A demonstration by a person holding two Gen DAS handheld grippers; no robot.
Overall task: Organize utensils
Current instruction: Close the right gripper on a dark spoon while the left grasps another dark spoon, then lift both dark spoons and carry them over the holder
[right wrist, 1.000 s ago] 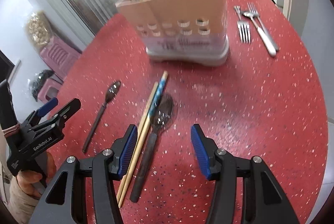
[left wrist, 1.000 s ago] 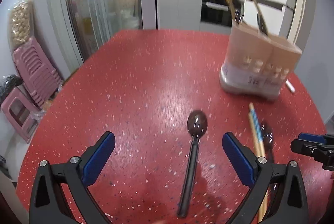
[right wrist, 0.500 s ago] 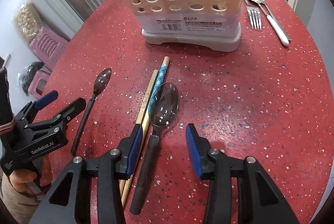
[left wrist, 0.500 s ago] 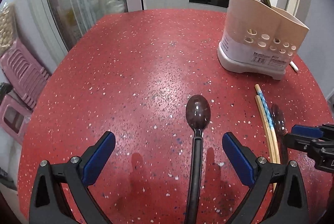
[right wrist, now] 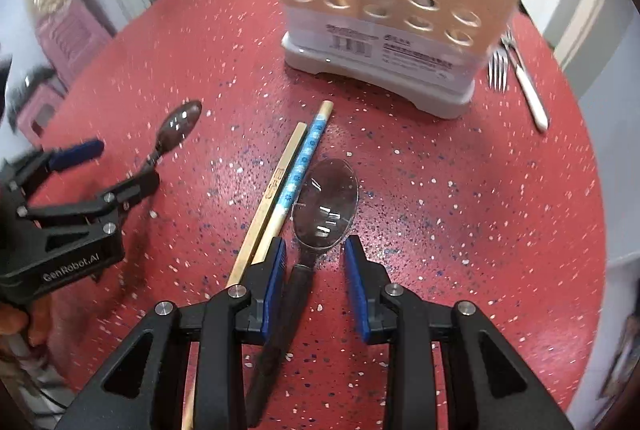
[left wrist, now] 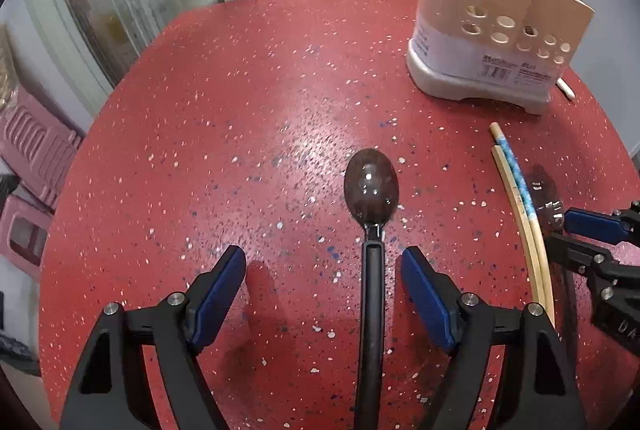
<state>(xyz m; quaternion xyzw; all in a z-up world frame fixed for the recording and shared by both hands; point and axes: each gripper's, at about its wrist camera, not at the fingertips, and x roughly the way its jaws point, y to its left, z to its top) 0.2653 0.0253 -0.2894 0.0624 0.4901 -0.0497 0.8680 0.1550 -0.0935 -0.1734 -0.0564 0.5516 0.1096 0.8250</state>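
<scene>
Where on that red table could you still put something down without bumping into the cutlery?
The widest bare patch of table runs left of the small spoon, out to the edge. Another lies right of the large spoon, below the forks. It is crowded between the spoons, where the chopsticks lie, up to the utensil holder.

On my left wrist view, the dark spoon's [left wrist: 371, 213] handle runs off the bottom edge, so I can't see its end. The larger spoon [left wrist: 545, 185] is mostly hidden behind the right tool [left wrist: 576, 234]. In the right wrist view, the 2 chopsticks [right wrist: 280, 185] pass under a tool finger [right wrist: 272, 282], their lower ends partly hidden. The holder's [right wrist: 396, 9] top is cropped, its contents blurred. The left tool [right wrist: 112, 169] is motion-smeared.
</scene>
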